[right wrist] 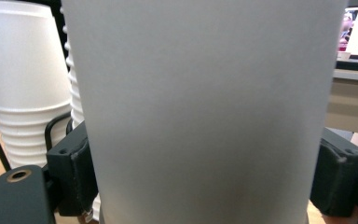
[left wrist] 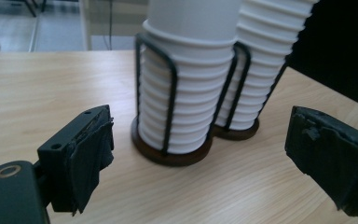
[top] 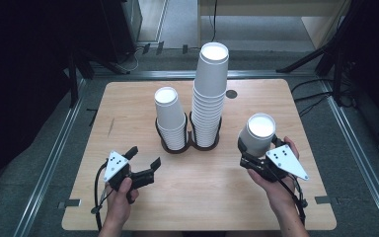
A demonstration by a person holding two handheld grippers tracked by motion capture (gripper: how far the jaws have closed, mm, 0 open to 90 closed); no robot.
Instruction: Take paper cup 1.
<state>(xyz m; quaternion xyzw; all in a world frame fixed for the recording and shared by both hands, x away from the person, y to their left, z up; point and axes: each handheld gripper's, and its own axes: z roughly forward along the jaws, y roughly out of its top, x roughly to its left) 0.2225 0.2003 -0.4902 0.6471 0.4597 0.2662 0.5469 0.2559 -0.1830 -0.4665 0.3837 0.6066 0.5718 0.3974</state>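
On the bench (top: 128, 207) you have a dark two-ring holder (top: 190, 143) near the middle, and both of its rings are loaded with upside-down white paper cups: the tall stack (top: 210, 94) in the right ring rises well above the short stack (top: 170, 118) in the left ring. That difference suggests cups are being moved from one pile to the other, though which way is hard to tell from this moment alone. Your right tongs (top: 256, 150) are clenched on a single cup (top: 259, 134), held inverted over the bench to the right of the holder, apart from both stacks; in the right gripper view its white wall (right wrist: 205, 112) sits squeezed between the two black jaws. Your left tongs (top: 144, 159) are released and carry nothing, jaws spread wide, low over the bench just in front of the short stack, which the left gripper view shows standing in its wire ring (left wrist: 168, 93). So one cup is in transit, neither seated nor set down; placing it is what remains, and many cups still stand in the tall pile.
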